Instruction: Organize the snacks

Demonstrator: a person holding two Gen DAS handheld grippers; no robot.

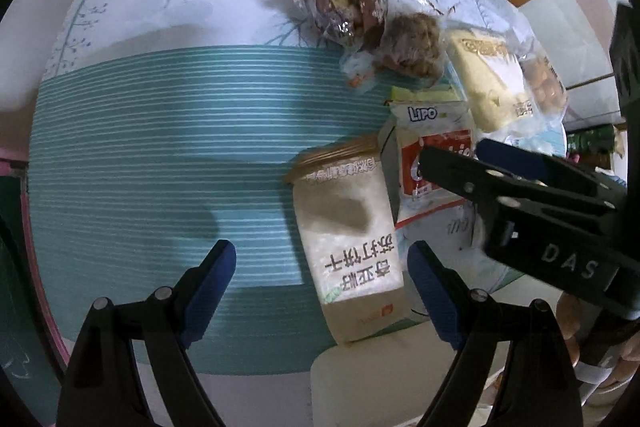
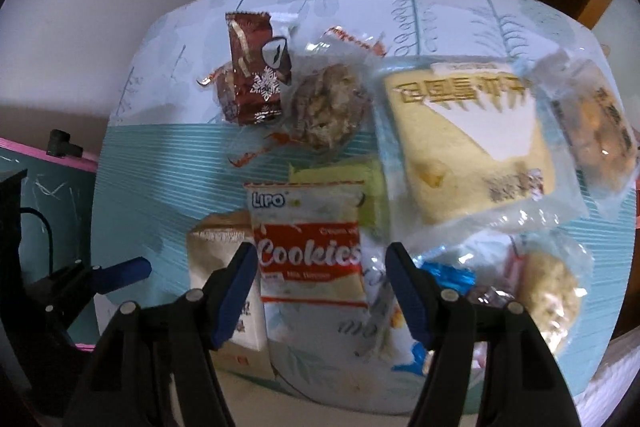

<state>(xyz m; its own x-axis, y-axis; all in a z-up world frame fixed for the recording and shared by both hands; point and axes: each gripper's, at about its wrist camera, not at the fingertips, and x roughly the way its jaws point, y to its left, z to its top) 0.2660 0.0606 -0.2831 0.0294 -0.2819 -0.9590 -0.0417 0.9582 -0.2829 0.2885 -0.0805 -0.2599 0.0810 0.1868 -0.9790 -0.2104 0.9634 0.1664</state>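
Observation:
A pile of wrapped snacks lies on a table with a teal striped cloth (image 1: 160,147). My left gripper (image 1: 320,263) stands open, pointing steeply down over a beige cracker packet (image 1: 348,227), which lies just ahead of and between its blue pads without touching them. My right gripper (image 2: 320,263) is open too, its pads either side of a red and white Lipo cookies packet (image 2: 308,247), hovering over it; no grip shows. The same packet (image 1: 420,163) appears in the left wrist view under the right gripper (image 1: 452,151). One left finger (image 2: 128,271) shows in the right wrist view.
Farther back lie a brown chocolate packet (image 2: 256,75), a round oat cookie in clear wrap (image 2: 328,107), a yellow cake pack (image 2: 468,139), a bun pack (image 2: 592,131) and a rice-puff round (image 2: 548,303). A pink-edged board (image 2: 40,167) stands left. Wooden furniture backs the table.

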